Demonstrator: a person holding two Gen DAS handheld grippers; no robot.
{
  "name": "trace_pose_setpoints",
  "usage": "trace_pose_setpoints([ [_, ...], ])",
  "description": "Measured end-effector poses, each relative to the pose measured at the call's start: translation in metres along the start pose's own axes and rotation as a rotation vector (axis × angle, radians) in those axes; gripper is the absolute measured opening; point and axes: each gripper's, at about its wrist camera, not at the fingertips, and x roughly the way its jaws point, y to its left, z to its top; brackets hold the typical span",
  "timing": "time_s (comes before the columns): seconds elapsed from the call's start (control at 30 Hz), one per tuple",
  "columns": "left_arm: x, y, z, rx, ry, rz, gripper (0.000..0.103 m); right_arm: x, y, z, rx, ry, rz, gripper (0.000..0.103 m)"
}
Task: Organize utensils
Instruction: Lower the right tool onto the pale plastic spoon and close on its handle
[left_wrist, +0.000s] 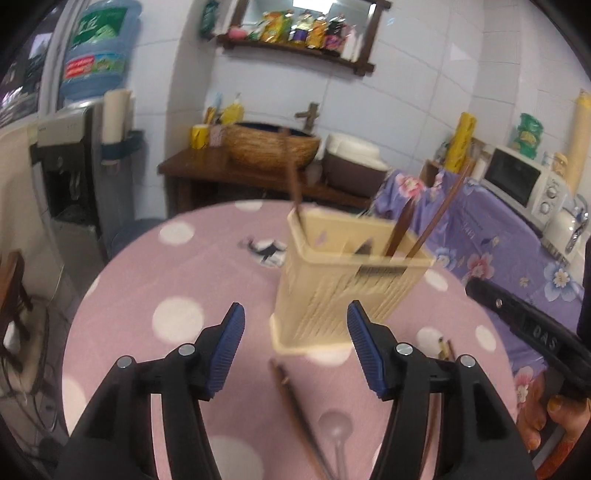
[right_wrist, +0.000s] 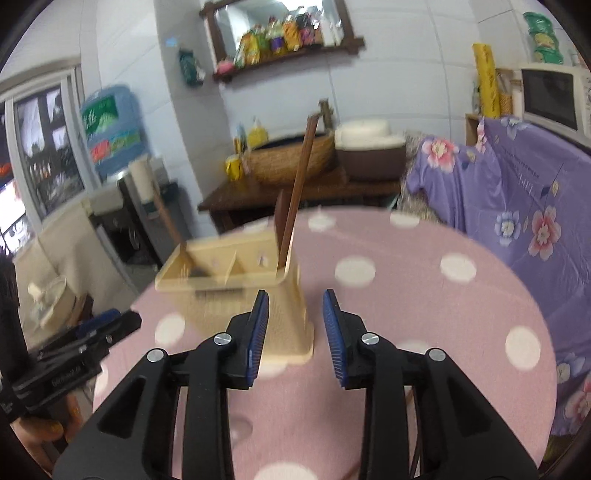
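Both grippers are empty over the round pink dotted surface (left_wrist: 147, 280), so this looks like the start of a pick-up. The left gripper (left_wrist: 295, 347) has its blue pads spread wide with nothing between them; the right gripper (right_wrist: 295, 332) stands open more narrowly, also holding nothing.

The cream utensil holder (left_wrist: 343, 273) stands upright near the middle of the surface, with several brown chopsticks (left_wrist: 400, 225) already leaning in its compartments. Loose chopsticks (left_wrist: 295, 402) lie flat on the cloth just in front of the holder, under the left gripper, beside a clear spoon (left_wrist: 338, 428). More stick ends (left_wrist: 445, 349) show by that gripper's right finger.

The next move, I'd say, calls for lowering the left gripper around the loose chopsticks and closing on them. They lie flat and thin, so the pinch may slip. The holder stands close ahead and could be knocked.
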Motion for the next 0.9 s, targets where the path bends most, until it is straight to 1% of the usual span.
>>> trace_pose_setpoints([
  [0.13, 0.000, 0.019, -0.036, -0.028, 0.041, 0.077, 0.058, 0.023, 0.024, -0.060, -0.037, 0.173, 0.048, 0.031],
  [0.2, 0.000, 0.028, -0.050, -0.043, 0.062, 0.097, 0.058, 0.035, 0.036, -0.086, -0.036, 0.240, 0.062, 0.031],
  [0.33, -0.005, 0.041, -0.068, -0.064, 0.093, 0.113, 0.058, 0.055, 0.053, -0.115, -0.019, 0.330, 0.064, 0.031],
  [0.47, -0.013, 0.052, -0.075, -0.084, 0.091, 0.111, 0.058, 0.065, 0.066, -0.127, -0.034, 0.368, 0.031, 0.031],
  [0.57, -0.017, 0.055, -0.076, -0.090, 0.083, 0.107, 0.058, 0.072, 0.070, -0.131, -0.020, 0.403, 0.018, 0.032],
  [0.63, -0.019, 0.058, -0.076, -0.093, 0.077, 0.108, 0.058, 0.072, 0.075, -0.132, -0.045, 0.393, -0.012, 0.034],
  [0.7, -0.021, 0.060, -0.077, -0.102, 0.073, 0.100, 0.058, 0.073, 0.077, -0.131, -0.050, 0.392, -0.021, 0.034],
  [0.9, -0.022, 0.064, -0.077, -0.118, 0.066, 0.088, 0.058, 0.081, 0.090, -0.128, -0.095, 0.385, -0.087, 0.034],
])
